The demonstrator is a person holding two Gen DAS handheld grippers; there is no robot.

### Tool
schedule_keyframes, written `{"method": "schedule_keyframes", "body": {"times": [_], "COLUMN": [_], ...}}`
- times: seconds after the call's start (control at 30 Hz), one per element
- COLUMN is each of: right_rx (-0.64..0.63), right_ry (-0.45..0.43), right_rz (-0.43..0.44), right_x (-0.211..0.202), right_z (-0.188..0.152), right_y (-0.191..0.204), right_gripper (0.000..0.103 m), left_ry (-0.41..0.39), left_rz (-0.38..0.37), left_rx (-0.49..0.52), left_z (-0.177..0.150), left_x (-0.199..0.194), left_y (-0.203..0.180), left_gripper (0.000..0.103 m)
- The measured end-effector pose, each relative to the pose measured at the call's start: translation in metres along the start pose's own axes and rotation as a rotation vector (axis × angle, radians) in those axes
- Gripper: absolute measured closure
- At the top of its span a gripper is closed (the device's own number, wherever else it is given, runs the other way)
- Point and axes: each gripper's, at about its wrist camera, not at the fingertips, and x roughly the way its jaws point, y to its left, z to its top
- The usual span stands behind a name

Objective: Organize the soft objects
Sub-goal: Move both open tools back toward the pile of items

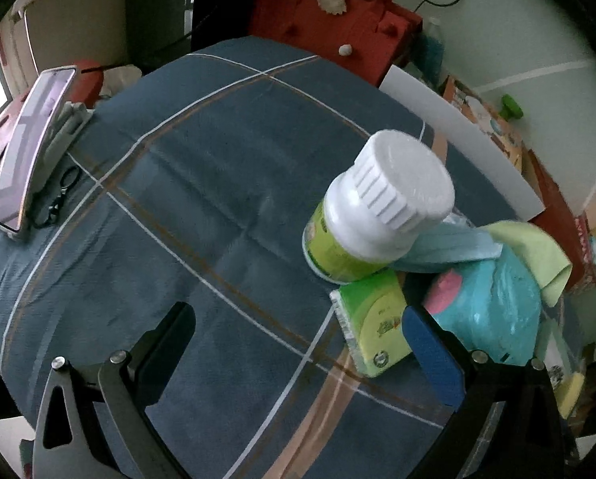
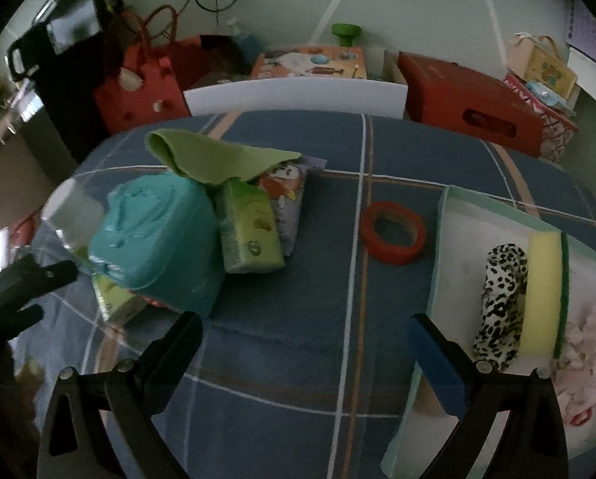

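Note:
A pile lies on the blue plaid cloth: a teal soft toy [image 2: 154, 235] [image 1: 493, 299], a green cloth [image 2: 214, 155] [image 1: 537, 251], wrapped green sponge packs [image 2: 250, 231] [image 1: 377, 319] and a printed pouch [image 2: 290, 195]. A white-capped green bottle [image 1: 377, 207] stands by the pile. A mint tray [image 2: 441, 239] on the right holds a leopard-print piece [image 2: 497, 307], a yellow sponge [image 2: 543, 291] and pink fluff [image 2: 589, 359]. My left gripper [image 1: 302, 343] is open, empty, left of the pile; it also shows in the right wrist view [image 2: 38, 291]. My right gripper [image 2: 306, 351] is open, empty, between pile and tray.
A red tape ring [image 2: 393, 231] lies mid-cloth. A phone on a stand [image 1: 34, 147] and a key clip [image 1: 62, 195] sit at the cloth's left edge. A red bag [image 1: 330, 20], red box [image 2: 469, 99] and white board [image 2: 294, 95] line the far edge.

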Motion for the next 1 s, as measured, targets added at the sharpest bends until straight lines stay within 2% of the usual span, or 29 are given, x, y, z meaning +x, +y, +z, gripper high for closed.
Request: {"method": "schedule_keyframes", "body": {"times": [0.2, 0.33, 0.63, 0.8, 1.0], "right_rx": [0.012, 0.022, 0.032, 0.044, 0.053], "right_ry": [0.0, 0.005, 0.003, 0.001, 0.005], "right_rz": [-0.026, -0.012, 0.011, 0.012, 0.011], "right_x": [0.004, 0.007, 0.007, 0.005, 0.004], "right_z": [0.004, 0.004, 0.003, 0.003, 0.001], "right_y": [-0.007, -0.009, -0.011, -0.014, -0.018], "right_gripper": [0.0, 0.0, 0.0, 0.0, 0.0], "left_ry": [0.003, 0.008, 0.087, 0.168, 0.182], "left_rz": [-0.026, -0.025, -0.017, -0.083, -0.108], "left_rx": [0.004, 0.012, -0.005, -0.03, -0.064], "left_z": [0.009, 0.014, 0.015, 0.01, 0.005], "left_x": [0.005, 0.013, 0.039, 0.047, 0.044], "left_y": [-0.009, -0.016, -0.016, -0.018, -0.013], "left_gripper": [0.0, 0.0, 0.0, 0.0, 0.0]}}
